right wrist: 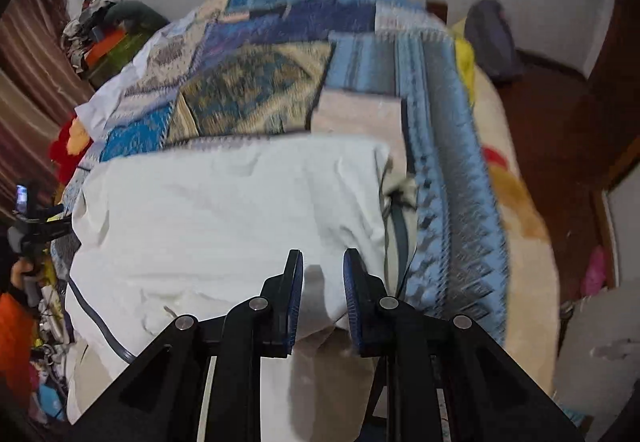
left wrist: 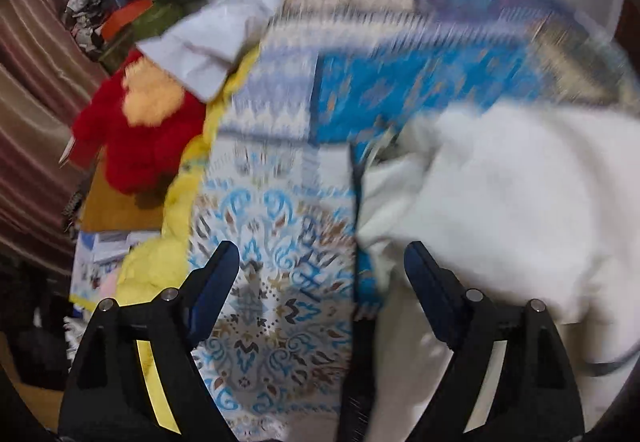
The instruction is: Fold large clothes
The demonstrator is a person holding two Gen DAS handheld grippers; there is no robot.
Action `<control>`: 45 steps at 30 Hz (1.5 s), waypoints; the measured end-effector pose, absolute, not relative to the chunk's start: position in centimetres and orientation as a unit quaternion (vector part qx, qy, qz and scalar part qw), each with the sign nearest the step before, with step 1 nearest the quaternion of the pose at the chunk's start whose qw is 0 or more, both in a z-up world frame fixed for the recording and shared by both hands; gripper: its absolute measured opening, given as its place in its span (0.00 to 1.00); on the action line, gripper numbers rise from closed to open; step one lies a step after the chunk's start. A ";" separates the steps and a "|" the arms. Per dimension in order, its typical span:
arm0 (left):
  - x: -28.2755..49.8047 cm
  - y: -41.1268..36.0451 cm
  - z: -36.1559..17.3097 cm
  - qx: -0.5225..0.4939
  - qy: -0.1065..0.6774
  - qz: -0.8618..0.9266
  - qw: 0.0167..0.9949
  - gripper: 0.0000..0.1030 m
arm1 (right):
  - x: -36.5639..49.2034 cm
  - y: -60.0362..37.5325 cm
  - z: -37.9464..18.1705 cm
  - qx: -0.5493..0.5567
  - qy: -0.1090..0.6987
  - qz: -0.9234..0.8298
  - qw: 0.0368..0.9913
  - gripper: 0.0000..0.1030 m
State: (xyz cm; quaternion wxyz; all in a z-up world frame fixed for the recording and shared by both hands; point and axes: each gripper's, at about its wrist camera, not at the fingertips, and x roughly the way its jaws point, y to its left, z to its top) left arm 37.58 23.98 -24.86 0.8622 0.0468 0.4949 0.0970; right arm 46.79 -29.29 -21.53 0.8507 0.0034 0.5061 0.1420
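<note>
A large white garment [right wrist: 240, 210] lies spread across the near part of a bed, on a blue patchwork bedspread [right wrist: 260, 90]. My right gripper [right wrist: 323, 254] sits over the garment's near edge, its jaws narrow, with a fold of the white cloth pinched between the pads and hanging below them. In the left wrist view the white garment [left wrist: 500, 182] fills the right side, with a dark trim along its left edge. My left gripper [left wrist: 320, 248] stands wide open above the patterned bedspread [left wrist: 272, 322], just left of that edge, with nothing between its fingers.
A red and orange plush toy [left wrist: 136, 130] and a yellow blanket [left wrist: 176, 210] lie at the bed's left side, below a pile of clothes [left wrist: 120, 2]. A striped curtain [left wrist: 28, 82] hangs further left. A cream blanket [right wrist: 520, 202] drapes down to the brown floor [right wrist: 552, 130] on the right.
</note>
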 end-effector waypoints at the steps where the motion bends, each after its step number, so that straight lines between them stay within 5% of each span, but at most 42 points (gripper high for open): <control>1: 37.4 23.7 -23.6 0.041 0.483 0.090 0.870 0.83 | 46.5 -28.8 -20.6 -0.006 0.492 0.140 0.859 0.16; 9: 40.6 16.5 -19.4 0.050 0.440 0.007 0.897 0.86 | 47.5 -22.6 -16.5 -0.047 0.422 0.178 0.888 0.16; 17: 43.9 16.4 -29.5 0.117 0.529 0.064 0.838 0.89 | 49.7 -19.3 -25.4 -0.188 0.487 0.126 0.843 0.16; 24: 39.5 20.9 -30.6 0.109 0.515 0.088 0.846 0.90 | 46.1 -26.6 -25.1 -0.150 0.472 0.143 0.857 0.16; 33: 36.4 23.4 -25.4 0.026 0.491 0.086 0.866 0.90 | 43.4 -28.4 -24.1 -0.164 0.471 0.098 0.861 0.16; 45: 36.8 13.5 -24.5 0.018 0.474 -0.033 0.879 0.90 | 42.9 -26.4 -20.5 -0.011 0.471 0.192 0.861 0.16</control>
